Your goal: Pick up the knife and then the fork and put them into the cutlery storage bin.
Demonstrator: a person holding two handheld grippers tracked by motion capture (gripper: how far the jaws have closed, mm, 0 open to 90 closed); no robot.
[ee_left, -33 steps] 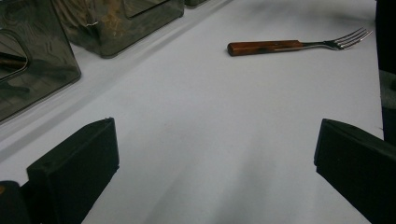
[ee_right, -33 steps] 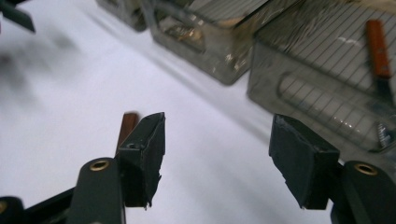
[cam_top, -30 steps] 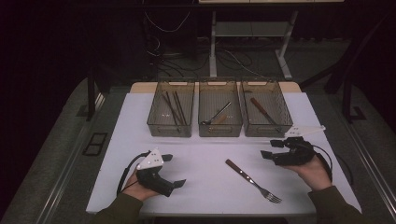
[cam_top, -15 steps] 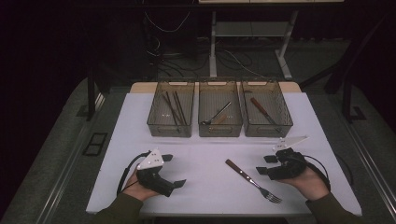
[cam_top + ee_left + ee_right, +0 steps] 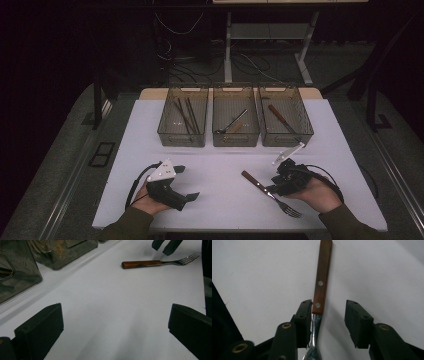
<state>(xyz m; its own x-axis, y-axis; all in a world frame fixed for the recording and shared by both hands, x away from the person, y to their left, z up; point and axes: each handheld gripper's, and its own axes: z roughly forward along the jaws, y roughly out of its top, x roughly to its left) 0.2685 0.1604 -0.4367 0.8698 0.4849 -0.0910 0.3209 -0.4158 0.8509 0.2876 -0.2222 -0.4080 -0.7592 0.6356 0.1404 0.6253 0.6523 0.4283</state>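
A fork [image 5: 252,181] with a brown wooden handle lies flat on the white table, tines toward the front edge. My right gripper [image 5: 271,190] is lowered over its neck with the jaws on either side. In the right gripper view the fork [image 5: 322,277] runs up between the jaws of the right gripper [image 5: 328,322]. The left jaw is against the metal neck and the right jaw stands apart from it. These jaws have just been closing and are still open. My left gripper [image 5: 189,182] rests open on the table at the front left, with nothing between the jaws of the left gripper [image 5: 115,325].
Three clear bins stand in a row at the back of the white table [image 5: 225,160]. The left bin [image 5: 182,141] holds dark sticks, the middle bin [image 5: 236,142] a utensil, the right bin [image 5: 288,141] a brown-handled knife. Dark floor and cables lie beyond.
My right gripper has moved left and toward the front edge, down onto the fork, and its jaws have narrowed around the neck. The left gripper has stayed where it was.
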